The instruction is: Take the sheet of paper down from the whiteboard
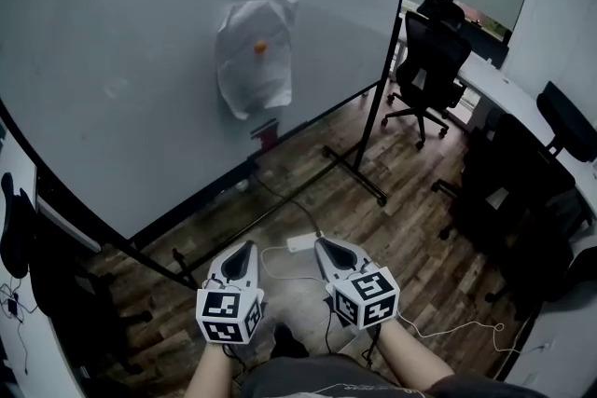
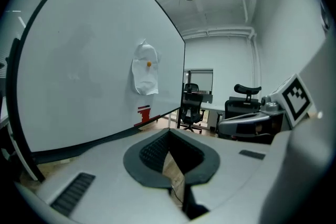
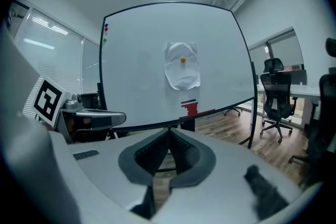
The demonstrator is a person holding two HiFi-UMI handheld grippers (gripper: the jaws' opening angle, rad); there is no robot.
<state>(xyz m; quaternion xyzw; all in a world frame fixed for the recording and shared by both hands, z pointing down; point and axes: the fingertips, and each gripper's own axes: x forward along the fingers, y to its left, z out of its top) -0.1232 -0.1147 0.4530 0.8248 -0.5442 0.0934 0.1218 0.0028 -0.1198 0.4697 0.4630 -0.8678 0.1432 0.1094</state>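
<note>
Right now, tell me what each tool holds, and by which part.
Nothing is held: left tool and right tool are shut and empty; the paper hangs on the whiteboard.

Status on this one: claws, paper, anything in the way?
Both shut, empty: left claw, right claw. Crumpled paper sheet on whiteboard under orange magnet, untouched, well ahead. Nothing blocking; white adapter on floor below.

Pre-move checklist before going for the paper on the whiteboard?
1. Sheet of paper on whiteboard, pinned by orange magnet: ok.
2. Left gripper open for a grasp: not ok, shut and empty.
3. Right gripper open for a grasp: not ok, shut and empty.
4. Grippers at the sheet: not ok, both well short of it.
5. Floor path free: not ok, white adapter lies ahead.
</note>
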